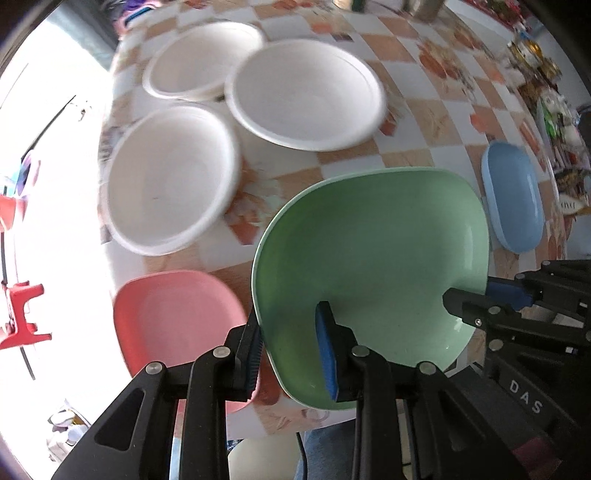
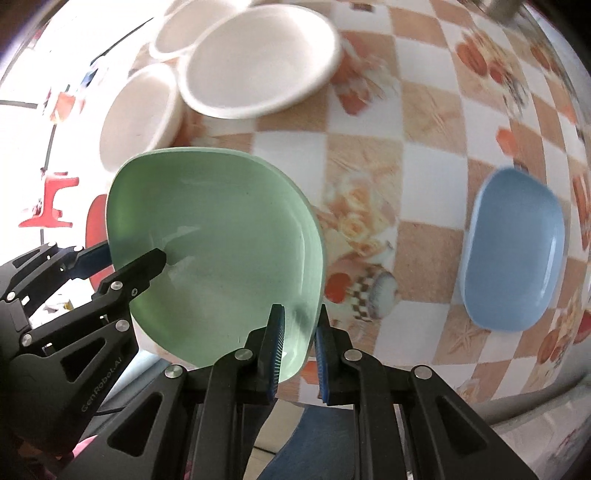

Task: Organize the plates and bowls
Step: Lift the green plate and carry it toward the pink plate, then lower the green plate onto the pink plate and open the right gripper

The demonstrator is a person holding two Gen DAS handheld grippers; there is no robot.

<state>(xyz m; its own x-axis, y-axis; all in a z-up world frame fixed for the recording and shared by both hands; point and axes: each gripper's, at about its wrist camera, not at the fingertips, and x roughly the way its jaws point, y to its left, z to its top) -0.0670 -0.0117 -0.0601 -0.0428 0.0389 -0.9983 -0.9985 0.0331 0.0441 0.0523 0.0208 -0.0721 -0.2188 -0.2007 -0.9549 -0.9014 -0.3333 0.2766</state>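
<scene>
Both grippers pinch the green plate (image 1: 373, 258) by opposite rims: left gripper (image 1: 291, 354), right gripper (image 2: 297, 350). It is held above the table (image 2: 406, 147), tilted, hollow facing the cameras. The pink plate (image 1: 177, 317) beside the left gripper is mostly hidden in the right view. The blue plate (image 2: 513, 251) lies right; blurred white bowls (image 1: 303, 92) lie farthest.

The bench (image 1: 436, 122) wears a glossy checked cloth of white and orange-tan squares, printed with seashells and starfish. Hard daylight floods in from the left side of both views, bleaching that edge of the cloth to near white. In the glare stands a red plastic piece (image 1: 20, 321), blurred. At the far right rim in the left wrist view lies a clutter of small packets and jars (image 1: 546, 96), too blurred to name. A metal container (image 1: 424, 7) stands at the far edge
</scene>
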